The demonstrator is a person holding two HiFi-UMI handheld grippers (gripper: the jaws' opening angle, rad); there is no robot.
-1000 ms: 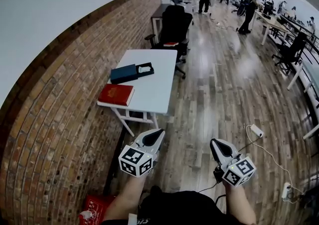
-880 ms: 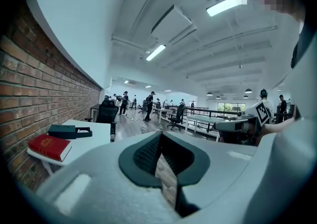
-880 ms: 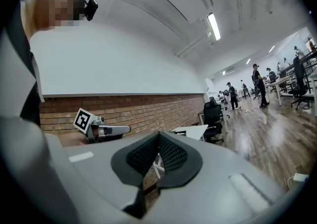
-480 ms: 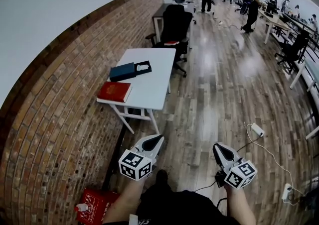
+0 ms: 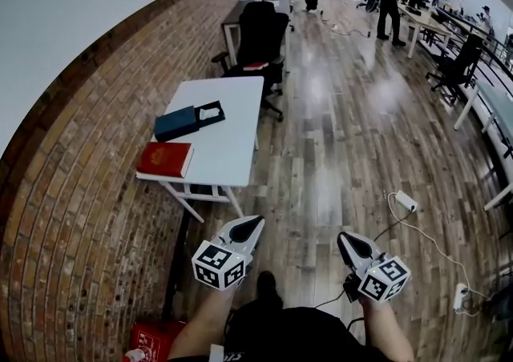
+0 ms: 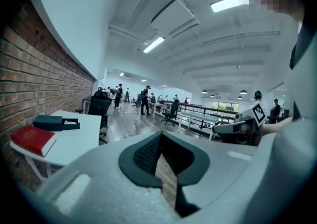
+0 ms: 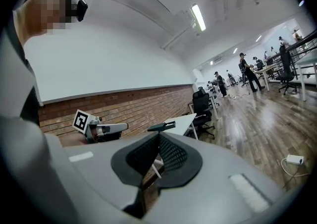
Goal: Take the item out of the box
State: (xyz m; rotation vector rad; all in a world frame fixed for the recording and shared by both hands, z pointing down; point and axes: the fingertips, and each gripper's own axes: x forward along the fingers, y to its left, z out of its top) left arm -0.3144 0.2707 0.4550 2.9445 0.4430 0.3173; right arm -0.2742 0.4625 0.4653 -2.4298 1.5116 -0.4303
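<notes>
brick wall and wood floor slide past as i step a little nearer the desk (image 5: 234,140), where the white item (image 5: 210,113) lies in the open dark box (image 5: 180,122), well apart from my left claw (image 5: 256,224) and right claw (image 5: 343,238), both pinched closed and empty.

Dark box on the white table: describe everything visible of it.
The box is dark blue-green, flat and rectangular, seemingly card. A lid covers most of it; its right end in the head view is open, showing a white item inside. It lies flat on the white table, next to the red book. Nothing rests on it.
</notes>
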